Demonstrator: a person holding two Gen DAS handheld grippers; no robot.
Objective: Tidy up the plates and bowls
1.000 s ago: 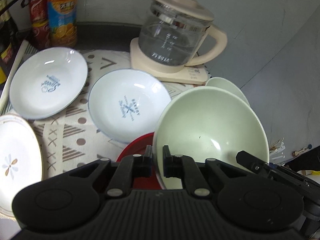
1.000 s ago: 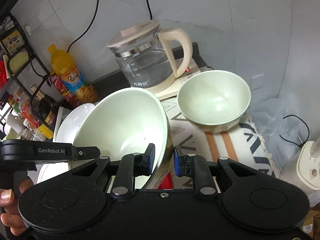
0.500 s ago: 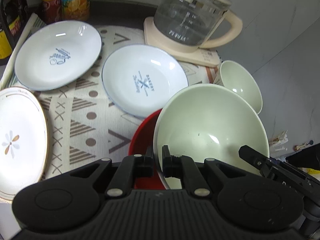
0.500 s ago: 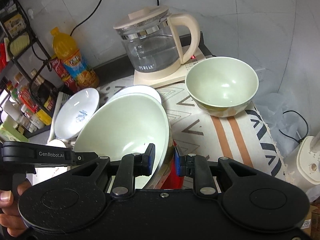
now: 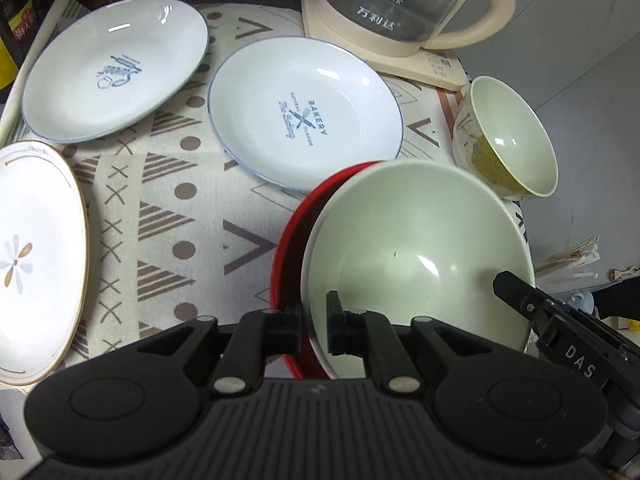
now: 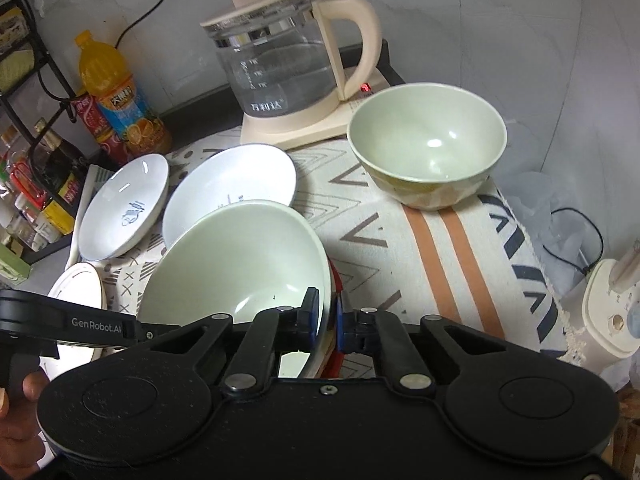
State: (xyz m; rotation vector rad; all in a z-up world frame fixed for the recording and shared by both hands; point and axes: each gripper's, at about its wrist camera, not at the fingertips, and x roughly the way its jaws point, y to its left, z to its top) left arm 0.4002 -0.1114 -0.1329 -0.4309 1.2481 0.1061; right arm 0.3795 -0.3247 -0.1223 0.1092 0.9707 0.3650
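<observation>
A large pale green bowl (image 5: 420,256) sits inside a red bowl (image 5: 292,240) on the patterned cloth. My left gripper (image 5: 314,320) is shut on the green bowl's near rim. My right gripper (image 6: 328,320) is shut on the same bowl (image 6: 240,264), on its opposite rim. A smaller green bowl (image 5: 508,140) (image 6: 428,148) stands to the right by the kettle. Two white plates with blue print (image 5: 304,112) (image 5: 116,68) and a flower plate (image 5: 36,264) lie to the left.
A glass kettle on a cream base (image 6: 288,68) stands at the back. Bottles (image 6: 120,96) and a wire rack (image 6: 24,128) are at the back left. The table edge and a white appliance (image 6: 612,312) are at the right.
Both grippers have lowered the large green bowl from a tilted, raised pose down into the red bowl. Both views now look down more steeply at the table.
</observation>
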